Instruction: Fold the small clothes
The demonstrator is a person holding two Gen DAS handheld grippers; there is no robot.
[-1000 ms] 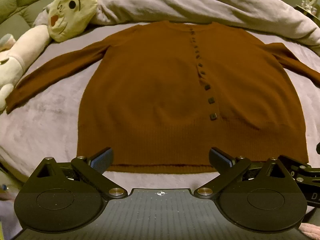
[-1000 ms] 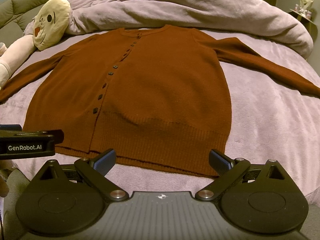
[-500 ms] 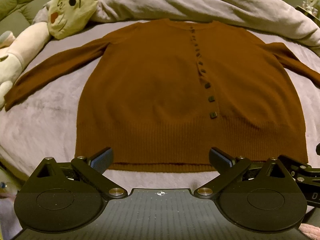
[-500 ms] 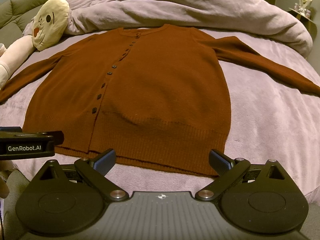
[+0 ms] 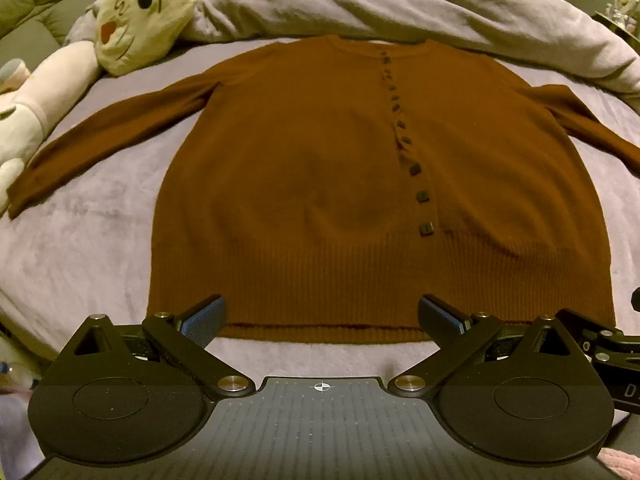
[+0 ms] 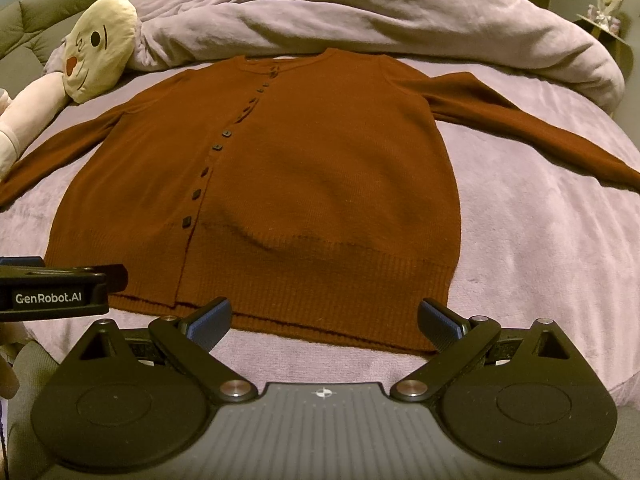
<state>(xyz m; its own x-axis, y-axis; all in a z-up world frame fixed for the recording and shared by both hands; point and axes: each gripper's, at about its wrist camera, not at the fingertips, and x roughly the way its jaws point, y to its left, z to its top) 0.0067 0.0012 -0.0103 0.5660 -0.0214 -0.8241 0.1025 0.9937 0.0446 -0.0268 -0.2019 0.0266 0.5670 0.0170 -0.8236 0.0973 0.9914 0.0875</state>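
A: Laid flat, front up, on the bed: a rust-brown knit cardigan, fine-gauge body, ribbed band along the hem, sleeves spread out to either side. Buttoned shut by a row of small dark square buttons running from neckline to rib.

B: Beneath it, a plush, pale lilac bed cover, slightly mottled in nap. Beyond the neckline, a bunched duvet of the same lilac. Off to the left by one sleeve, a long cream plush toy with a rounded face and stitched features.

A: Left tongs spread wide, gripping nothing. Black arms, blue ribbed pads. Hovering just short of the hem, tips over its near edge toward the left half of the cardigan.

B: Right tongs likewise spread wide and empty, at the hem's right half, pads overlapping the ribbed edge in view. Actual contact with the knit: cannot tell. Left tool body visible at the left edge of the right view, beside the hem's corner.
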